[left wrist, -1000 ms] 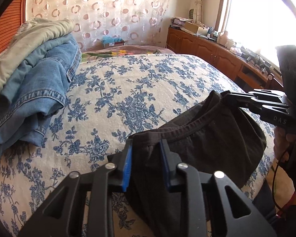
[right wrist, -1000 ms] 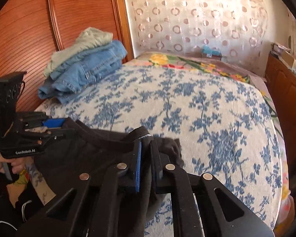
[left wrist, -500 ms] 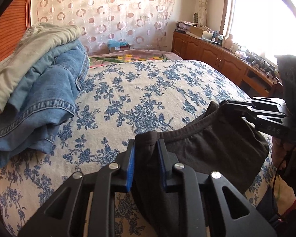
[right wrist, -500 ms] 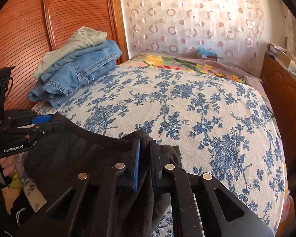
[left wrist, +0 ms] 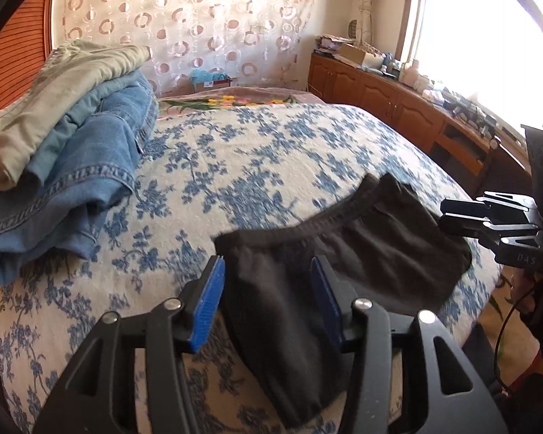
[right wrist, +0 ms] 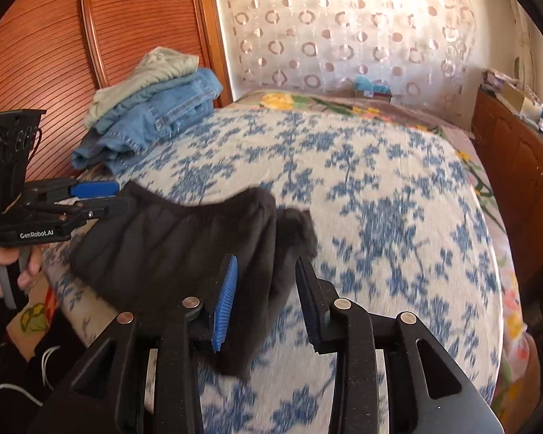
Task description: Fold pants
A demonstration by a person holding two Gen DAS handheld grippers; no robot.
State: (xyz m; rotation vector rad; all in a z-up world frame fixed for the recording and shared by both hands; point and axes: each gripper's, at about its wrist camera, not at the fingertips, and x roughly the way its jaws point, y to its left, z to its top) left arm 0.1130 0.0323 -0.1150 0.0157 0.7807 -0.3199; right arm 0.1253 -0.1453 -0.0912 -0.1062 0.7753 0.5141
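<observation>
One stack of folded clothes (left wrist: 65, 137) sits beside the black pants (left wrist: 344, 253).

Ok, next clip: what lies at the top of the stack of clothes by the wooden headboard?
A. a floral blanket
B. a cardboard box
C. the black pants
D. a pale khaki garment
D: the pale khaki garment sits on top of the blue jeans in the stack, while the black pants lie apart at the near edge of the bed.
</observation>
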